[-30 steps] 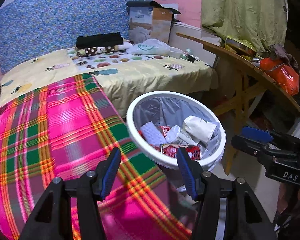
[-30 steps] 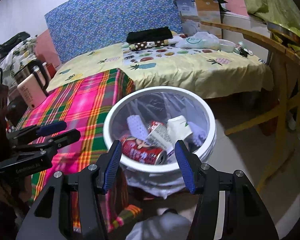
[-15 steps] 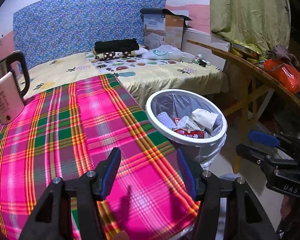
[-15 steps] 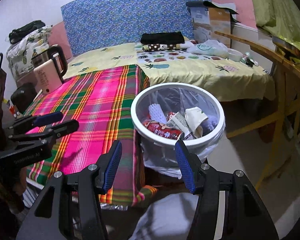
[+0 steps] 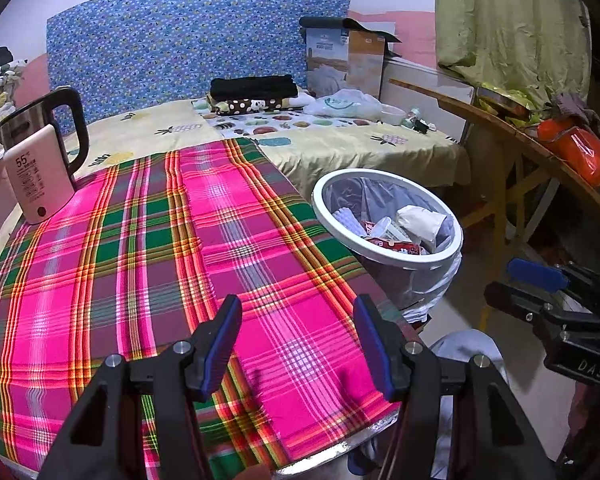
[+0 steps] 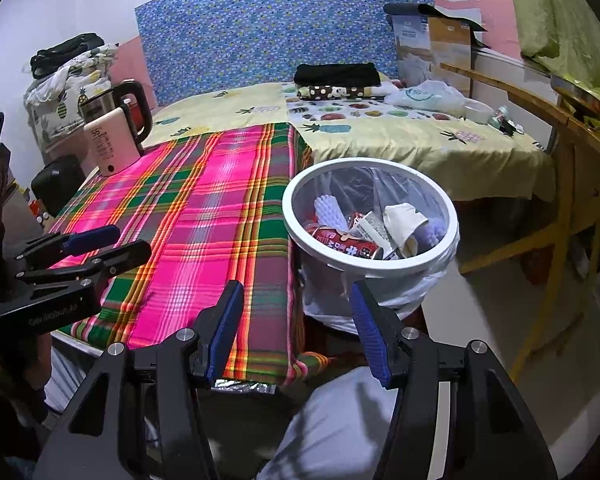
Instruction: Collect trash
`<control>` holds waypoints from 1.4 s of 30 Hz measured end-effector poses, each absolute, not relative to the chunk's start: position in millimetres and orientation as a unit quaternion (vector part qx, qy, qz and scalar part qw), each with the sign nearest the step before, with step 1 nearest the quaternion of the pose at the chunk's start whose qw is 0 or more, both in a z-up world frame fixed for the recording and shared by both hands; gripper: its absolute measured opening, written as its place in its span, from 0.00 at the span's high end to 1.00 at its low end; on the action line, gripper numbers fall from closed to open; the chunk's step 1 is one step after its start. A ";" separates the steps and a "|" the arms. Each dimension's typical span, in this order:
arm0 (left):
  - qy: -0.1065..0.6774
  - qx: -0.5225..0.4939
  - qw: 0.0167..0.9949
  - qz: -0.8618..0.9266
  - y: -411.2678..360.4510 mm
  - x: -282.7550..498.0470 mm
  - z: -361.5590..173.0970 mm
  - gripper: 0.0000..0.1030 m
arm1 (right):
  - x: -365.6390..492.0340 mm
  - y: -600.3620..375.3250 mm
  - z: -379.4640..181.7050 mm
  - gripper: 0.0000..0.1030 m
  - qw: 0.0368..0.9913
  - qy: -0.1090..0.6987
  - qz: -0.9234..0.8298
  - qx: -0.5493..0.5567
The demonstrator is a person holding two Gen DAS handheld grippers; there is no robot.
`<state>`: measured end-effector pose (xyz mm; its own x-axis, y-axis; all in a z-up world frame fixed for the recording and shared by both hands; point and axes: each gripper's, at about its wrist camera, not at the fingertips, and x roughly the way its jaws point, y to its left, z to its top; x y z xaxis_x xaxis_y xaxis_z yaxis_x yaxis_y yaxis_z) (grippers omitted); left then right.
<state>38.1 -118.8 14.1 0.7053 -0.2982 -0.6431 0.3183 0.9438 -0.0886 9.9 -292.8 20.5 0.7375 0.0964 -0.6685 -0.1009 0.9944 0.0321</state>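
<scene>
A white-rimmed trash bin point(image 5: 452, 254) point(image 6: 380, 270) lined with a clear bag stands beside the table with the pink plaid cloth point(image 5: 148, 264) point(image 6: 204, 216). Inside lie a red can point(image 6: 346, 244), crumpled white paper point(image 6: 402, 218) and other wrappers. My left gripper point(image 5: 296, 344) hovers open over the near part of the cloth, nothing between its blue pads. My right gripper point(image 6: 296, 330) is open and empty, near the table's corner and short of the bin. Each gripper also shows in the other's view, the right one point(image 5: 512, 290) at the right edge, the left one point(image 6: 118, 242) at the left.
A pink electric kettle point(image 5: 40, 160) point(image 6: 114, 138) stands at the far left of the table. Behind is a bed with a yellow sheet point(image 5: 340, 148), folded clothes and a plastic bag. A wooden table point(image 5: 512, 136) with an orange bag is on the right. A person's knee point(image 6: 332, 412) is below.
Both grippers have drawn back from over the bin toward the near edge of the table; the bin now looks smaller and farther, and the kettle has come into view.
</scene>
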 end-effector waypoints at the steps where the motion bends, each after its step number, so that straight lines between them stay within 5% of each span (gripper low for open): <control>1: 0.345 0.014 0.924 -0.166 -118.3 37.7 14.0 0.42 | 9.6 -292.1 20.5 0.45 0.932 0.358 0.053 -0.004; 42: 0.351 0.013 0.922 -0.162 -115.1 34.6 11.0 0.42 | 8.7 -289.7 23.1 0.45 0.933 0.356 0.054 -0.009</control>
